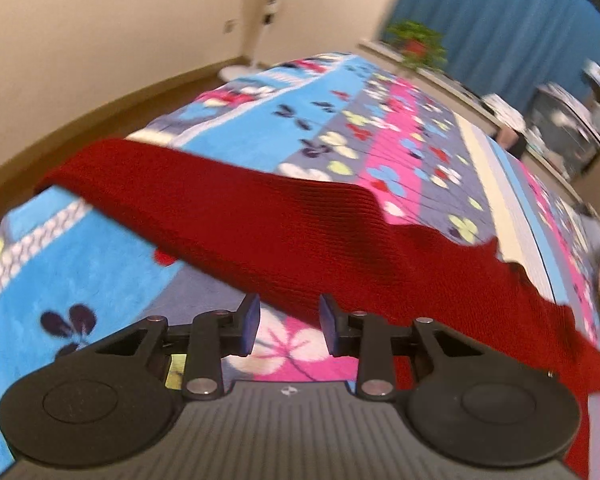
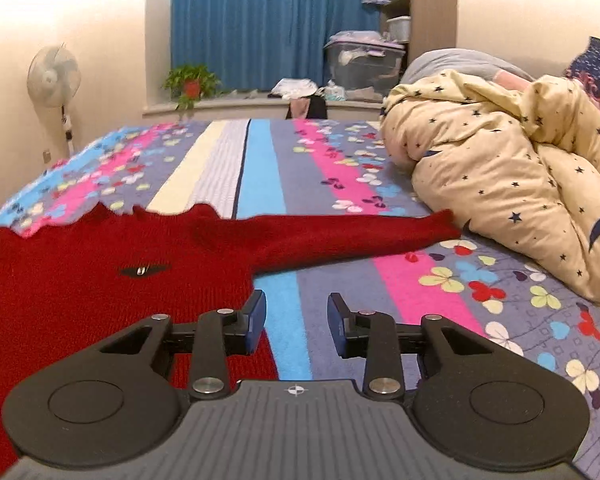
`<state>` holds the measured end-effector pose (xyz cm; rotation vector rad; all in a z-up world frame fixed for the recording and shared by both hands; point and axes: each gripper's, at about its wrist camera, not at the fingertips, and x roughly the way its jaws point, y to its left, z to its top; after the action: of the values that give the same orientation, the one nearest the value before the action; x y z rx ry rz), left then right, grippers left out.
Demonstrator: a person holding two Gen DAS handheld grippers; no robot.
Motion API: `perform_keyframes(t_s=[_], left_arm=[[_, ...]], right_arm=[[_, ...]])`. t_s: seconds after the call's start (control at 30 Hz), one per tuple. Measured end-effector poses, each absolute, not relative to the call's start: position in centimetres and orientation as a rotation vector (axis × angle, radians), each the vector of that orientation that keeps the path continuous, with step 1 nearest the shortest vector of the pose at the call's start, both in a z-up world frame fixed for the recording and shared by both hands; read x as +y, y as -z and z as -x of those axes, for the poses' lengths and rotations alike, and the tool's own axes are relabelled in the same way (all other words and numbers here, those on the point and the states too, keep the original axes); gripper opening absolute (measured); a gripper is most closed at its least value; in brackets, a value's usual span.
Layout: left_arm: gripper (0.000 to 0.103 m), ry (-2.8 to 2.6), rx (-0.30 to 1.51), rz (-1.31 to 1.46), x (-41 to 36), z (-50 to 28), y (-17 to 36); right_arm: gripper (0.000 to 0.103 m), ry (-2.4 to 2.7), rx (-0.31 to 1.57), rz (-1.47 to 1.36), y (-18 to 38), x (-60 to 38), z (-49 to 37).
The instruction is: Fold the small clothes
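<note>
- At the near edge of the left wrist view, the left gripper (image 1: 288,330) has its jaws set apart with nothing between them; its blue pads (image 1: 253,322) stand over a pink and white flower on the bedspread (image 1: 100,264).
- Just beyond those pads, a long sleeve of the red sweater (image 1: 260,220) runs slantwise across the bed, from the far left down to the near right.
- In the right wrist view, the right gripper (image 2: 297,326) is likewise spread wide and grips nothing; its left pad sits over the sweater's edge, the right one over bare bedspread (image 2: 420,300).
- The red sweater (image 2: 80,280) lies flat on the bed to the left, a small dark badge (image 2: 143,270) on its front, and one sleeve reaches right.
- The sleeve's cuff ends just beside a heaped cream duvet (image 2: 500,168) with dark stars; whether they touch is unclear.
- Farther off stand a pedestal fan (image 2: 54,76), a potted plant (image 2: 191,82) on the sill, blue curtains (image 2: 272,20) and a clear storage box (image 2: 364,64).
</note>
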<state>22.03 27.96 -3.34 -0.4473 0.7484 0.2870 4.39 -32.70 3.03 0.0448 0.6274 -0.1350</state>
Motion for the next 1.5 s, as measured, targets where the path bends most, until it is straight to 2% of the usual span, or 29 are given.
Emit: perform_keyframes(t_s=[0.23,0.53,1.0,1.1,1.17,1.23,1.37,1.5], left_arm=[[0.05,-0.41,0.762,0.627,33.1,-22.3,5.0],[0.051,-0.564,0.732,0.835,37.8,-22.9,8.1],[0.051,-0.593,0.683,0.796,37.8,-25.0,8.6],[0.045,-0.593,0.684,0.773,37.5,-25.4,8.6],[0.022,-0.6,0.678,0.766,37.5,-25.6,8.7],[0.017,-0.599,0.657,0.757,37.4,-25.7,8.3],[0.015,-0.58,0.553,0.606,34.9,-25.9,5.0],[0.014,-0.366,0.374,0.313,26.7,-25.5,-0.2]], right_arm=[[0.035,0.101,0.698,-0.012,-1.8,-31.7,-5.6],[0.035,0.105,0.737,0.034,-0.8,-31.2,-6.5],[0.035,0.079,0.761,0.082,0.3,-30.3,-8.2],[0.035,0.064,0.754,0.104,0.3,-30.0,-8.2],[0.035,0.058,0.757,0.113,0.5,-29.9,-8.3],[0.035,0.055,0.761,0.118,0.5,-30.0,-8.5],[0.035,0.047,0.761,0.124,0.6,-29.9,-8.5],[0.035,0.039,0.76,0.128,0.6,-29.8,-8.5]])
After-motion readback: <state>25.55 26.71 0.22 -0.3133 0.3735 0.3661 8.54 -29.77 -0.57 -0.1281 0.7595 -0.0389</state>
